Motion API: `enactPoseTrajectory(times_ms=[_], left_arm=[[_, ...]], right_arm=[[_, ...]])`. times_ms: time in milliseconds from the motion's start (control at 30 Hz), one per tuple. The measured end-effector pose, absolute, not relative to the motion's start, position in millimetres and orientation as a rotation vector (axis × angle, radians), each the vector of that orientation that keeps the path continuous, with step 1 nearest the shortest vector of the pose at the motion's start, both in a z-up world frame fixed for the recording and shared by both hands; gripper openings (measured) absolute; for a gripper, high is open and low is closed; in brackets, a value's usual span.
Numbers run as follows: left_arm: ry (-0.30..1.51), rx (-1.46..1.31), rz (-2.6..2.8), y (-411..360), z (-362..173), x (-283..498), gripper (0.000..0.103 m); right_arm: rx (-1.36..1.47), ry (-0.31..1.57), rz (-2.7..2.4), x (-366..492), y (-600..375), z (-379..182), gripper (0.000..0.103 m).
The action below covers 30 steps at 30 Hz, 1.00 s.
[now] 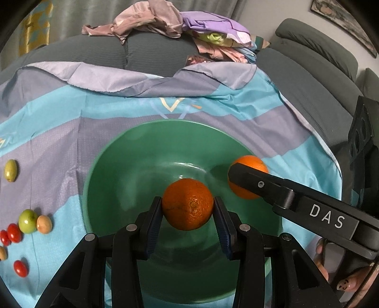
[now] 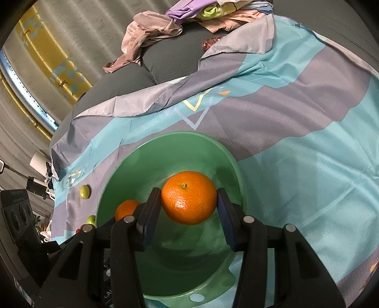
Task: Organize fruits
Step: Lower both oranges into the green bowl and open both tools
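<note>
My left gripper (image 1: 188, 208) is shut on an orange (image 1: 187, 201), holding it over the green bowl (image 1: 139, 165). My right gripper (image 2: 189, 201) is shut on a second orange (image 2: 189, 194) with a small stem, also above the green bowl (image 2: 187, 147). In the left wrist view the right gripper (image 1: 247, 180) reaches in from the right, its black finger across that second orange (image 1: 251, 163). In the right wrist view the left hand's orange (image 2: 126, 208) shows at lower left, partly hidden by my own finger. The bowl's bottom looks bare.
Small fruits lie on the blue and lilac cloth (image 1: 213, 106) left of the bowl: a green oval one (image 1: 10, 170), a green round one (image 1: 28, 220), a peach-coloured one (image 1: 44, 224) and red tomatoes (image 1: 14, 233). Crumpled clothes (image 1: 165, 21) sit behind on the grey sofa (image 1: 308, 59).
</note>
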<state>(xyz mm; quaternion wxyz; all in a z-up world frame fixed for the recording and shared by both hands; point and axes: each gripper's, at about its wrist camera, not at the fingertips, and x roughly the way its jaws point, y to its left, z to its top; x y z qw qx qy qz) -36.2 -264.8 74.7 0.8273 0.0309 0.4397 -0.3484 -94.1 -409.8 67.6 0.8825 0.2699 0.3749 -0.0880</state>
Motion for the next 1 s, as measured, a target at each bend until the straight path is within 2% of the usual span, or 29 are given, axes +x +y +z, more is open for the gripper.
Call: enactPoseTrajectory(times_ms=[500,600,667,700,800,867,1000], left_arm=[[0.954,0.072,-0.758,-267,72,-39,0.044],[0.942,0.070,-0.782,-267,76,-43,0.044],[0.944,0.056,-0.798,-264,82,-44,0.044],[0.948,0.046,-0.805,-263,84,-44,0.044],[0.952,0.016,-0.817,-254,89,-44,0.054],[0.940,0.001,-0.813,-244,94,-45,0.055],[0.930,-0.026,-0.786,-221,100,-41,0.061]], right_arm=[[0.540,0.784,-0.198,-94,-407,70,0.049],[0.546,0.762,-0.194,-97,-408,74,0.057],[0.546,0.757,-0.199,-98,-408,75,0.065],[0.546,0.756,-0.199,-98,-408,75,0.067],[0.546,0.744,-0.199,-99,-405,79,0.069],[0.538,0.731,-0.197,-100,-401,83,0.075],[0.509,0.713,-0.197,-100,-390,90,0.076]])
